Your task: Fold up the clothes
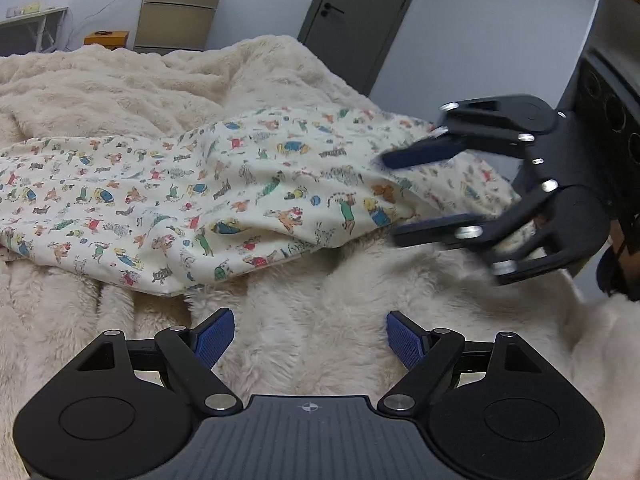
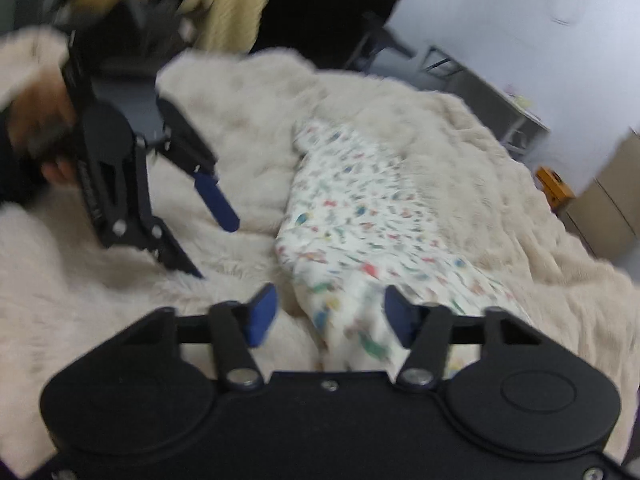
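Left tongs wide, empty, right tongs part-open astride printed garment – long axis left-right, on fuzzy blanket

A home bedroom: a bed under a fluffy cream blanket, a grey door.

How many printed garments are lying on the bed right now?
1. The printed garment lies crumpled across the cream fluffy blanket, its near end between the right gripper fingers. Others could be hidden under its folds.
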`<action>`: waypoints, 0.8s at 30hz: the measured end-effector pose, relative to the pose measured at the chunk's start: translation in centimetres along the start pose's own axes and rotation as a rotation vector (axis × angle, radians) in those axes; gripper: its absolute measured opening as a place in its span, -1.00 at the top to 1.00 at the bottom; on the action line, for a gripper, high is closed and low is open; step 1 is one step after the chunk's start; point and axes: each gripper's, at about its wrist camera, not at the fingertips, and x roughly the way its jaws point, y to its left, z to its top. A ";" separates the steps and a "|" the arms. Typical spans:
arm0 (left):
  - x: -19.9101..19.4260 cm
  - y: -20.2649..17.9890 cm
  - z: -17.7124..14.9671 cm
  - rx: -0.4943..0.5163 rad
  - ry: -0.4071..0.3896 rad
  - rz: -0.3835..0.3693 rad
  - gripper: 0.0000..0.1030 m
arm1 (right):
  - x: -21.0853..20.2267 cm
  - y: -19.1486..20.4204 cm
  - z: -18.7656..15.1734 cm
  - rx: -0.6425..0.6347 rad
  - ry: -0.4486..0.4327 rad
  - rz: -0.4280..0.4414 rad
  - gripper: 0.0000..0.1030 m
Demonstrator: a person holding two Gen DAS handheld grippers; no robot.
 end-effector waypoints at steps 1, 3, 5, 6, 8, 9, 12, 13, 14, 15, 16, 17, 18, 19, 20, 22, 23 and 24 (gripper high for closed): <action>0.2 0.0 -0.2 -0.004 -0.005 -0.005 -0.52 | 0.8 0.0 0.4 -0.003 0.030 -0.004 0.98; 0.1 -0.4 -0.3 0.000 -0.052 0.000 -0.52 | 0.6 -1.4 0.9 0.074 0.010 0.016 0.97; 0.0 -0.8 -0.2 0.019 -0.104 0.010 -0.52 | -0.3 -3.7 1.1 0.186 -0.032 0.064 0.98; 0.2 -1.0 0.0 0.024 -0.129 0.013 -0.52 | -1.0 -5.0 1.1 0.248 -0.055 0.081 0.98; 0.8 -1.3 0.4 0.032 -0.178 0.017 -0.51 | -1.7 -7.1 0.6 0.326 -0.080 0.108 0.98; 1.0 -1.3 0.6 0.031 -0.190 0.021 -0.51 | -2.1 -8.5 0.2 0.376 -0.094 0.128 0.98; 2.3 -1.8 1.4 0.046 -0.270 0.034 -0.40 | -3.0 -11.9 -0.9 0.499 -0.129 0.178 0.99; 2.5 -2.0 1.5 0.067 -0.297 0.030 -0.33 | -3.2 -12.6 -1.3 0.521 -0.135 0.188 0.99; 2.7 -2.3 1.7 0.086 -0.324 0.040 -0.28 | -3.4 -13.2 -1.7 0.543 -0.142 0.195 0.98; 2.7 -2.5 2.0 0.103 -0.343 0.045 -0.26 | -3.5 -13.7 -1.8 0.553 -0.145 0.201 0.98; 2.8 -2.7 2.3 0.119 -0.361 0.050 -0.26 | -3.6 -13.8 -1.9 0.556 -0.146 0.205 0.98; 2.8 -2.8 2.7 0.129 -0.384 0.038 -0.26 | -3.8 -13.9 -2.1 0.557 -0.147 0.207 0.98; 2.8 -2.8 2.9 0.129 -0.390 0.016 -0.26 | -3.9 -14.0 -2.2 0.556 -0.147 0.207 0.98; 3.1 -2.7 3.5 0.118 -0.385 -0.043 -0.25 | -3.9 -14.0 -2.2 0.555 -0.147 0.208 0.98; 3.4 -2.5 4.1 0.105 -0.377 -0.106 -0.22 | -3.8 -14.1 -2.1 0.555 -0.146 0.209 0.98; 4.3 -2.5 4.9 0.102 -0.358 -0.168 -0.13 | -3.6 -14.1 -1.8 0.555 -0.145 0.211 0.98; 4.7 -2.5 5.3 0.102 -0.348 -0.197 -0.03 | -3.7 -14.2 -1.7 0.554 -0.148 0.211 0.98; 5.1 -2.5 5.6 0.101 -0.338 -0.226 0.05 | -3.7 -14.4 -1.6 0.563 -0.152 0.212 0.98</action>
